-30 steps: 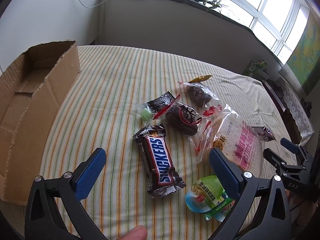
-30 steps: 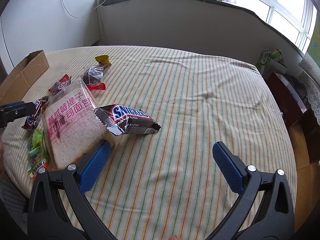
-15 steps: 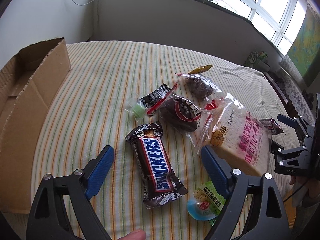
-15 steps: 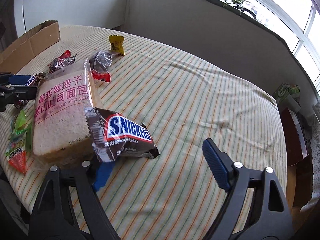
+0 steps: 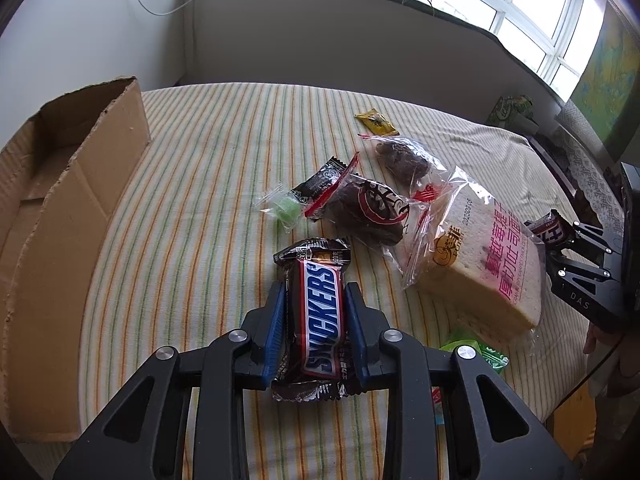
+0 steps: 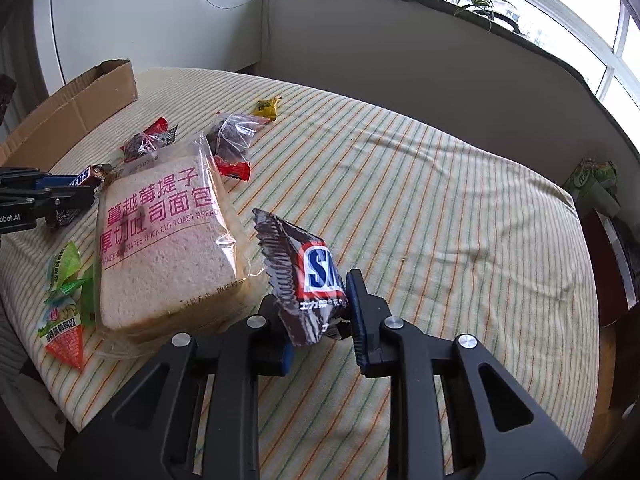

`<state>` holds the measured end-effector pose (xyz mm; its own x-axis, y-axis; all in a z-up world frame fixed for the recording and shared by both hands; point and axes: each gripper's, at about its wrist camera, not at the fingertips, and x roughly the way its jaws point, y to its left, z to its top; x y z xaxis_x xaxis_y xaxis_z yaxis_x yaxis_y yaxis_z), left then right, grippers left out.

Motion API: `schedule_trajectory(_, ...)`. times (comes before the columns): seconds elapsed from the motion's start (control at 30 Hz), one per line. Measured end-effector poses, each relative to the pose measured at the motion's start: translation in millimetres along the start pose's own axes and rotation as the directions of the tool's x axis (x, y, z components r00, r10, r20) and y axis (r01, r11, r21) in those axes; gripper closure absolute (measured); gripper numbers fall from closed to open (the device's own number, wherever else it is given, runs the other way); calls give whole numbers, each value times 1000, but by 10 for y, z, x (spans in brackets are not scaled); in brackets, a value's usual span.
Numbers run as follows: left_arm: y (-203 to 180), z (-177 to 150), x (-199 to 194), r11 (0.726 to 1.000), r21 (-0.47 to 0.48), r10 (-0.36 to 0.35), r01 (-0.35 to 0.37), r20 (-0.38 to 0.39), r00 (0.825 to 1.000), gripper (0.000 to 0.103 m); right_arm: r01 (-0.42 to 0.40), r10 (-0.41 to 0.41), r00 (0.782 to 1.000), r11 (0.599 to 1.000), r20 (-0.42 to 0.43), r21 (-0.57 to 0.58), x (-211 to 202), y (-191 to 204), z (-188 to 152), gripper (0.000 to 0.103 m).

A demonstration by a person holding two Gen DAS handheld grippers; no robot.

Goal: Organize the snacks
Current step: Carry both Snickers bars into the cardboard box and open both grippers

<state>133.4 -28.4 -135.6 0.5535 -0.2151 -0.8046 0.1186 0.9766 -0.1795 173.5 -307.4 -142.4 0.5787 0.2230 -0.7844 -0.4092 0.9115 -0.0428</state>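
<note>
Lower centre of both views: left tongs (image 5: 315, 322) clamped on brown Snickers bar (image 5: 322, 312) lying on striped bed (image 5: 208, 184); right tongs (image 6: 320, 312) pinching second brown Snickers bar (image 6: 306, 276), tilted upward, beside bagged toast bread (image 6: 164, 240).

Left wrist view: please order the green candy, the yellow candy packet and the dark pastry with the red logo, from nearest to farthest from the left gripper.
1. Dark pastry with the red logo, just ahead of the left gripper, slightly right.
2. Green candy, ahead and slightly left; close to the pastry's rank.
3. Yellow candy packet, plainly farthest, toward the wall.
</note>
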Motion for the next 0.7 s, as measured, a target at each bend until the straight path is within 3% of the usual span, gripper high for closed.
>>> schedule_trajectory(0.2, 51, -103, -133, 1000, -26, -8, 8, 29, 1000, 76, 8, -15, 998, 991, 53, 131, -183, -84, -129, 80)
schedule_trajectory(0.43, 63, -57, -375, 1000, -29, -3, 7, 122, 993, 76, 5, -29, 994, 976, 108, 216, -354, -57, -140, 80)
schedule_trajectory(0.57, -40, 130, -666, 1000, 11, -13, 11, 215, 976, 76, 18, -61, 979, 976, 195, 218, -711, 32, 76, 80)
schedule_trajectory(0.7, -4, 272, -1099, 999, 38, -18, 6, 324, 946, 76, 24, -79, 958, 980, 276, 198, -1118, 185, 317, 80)
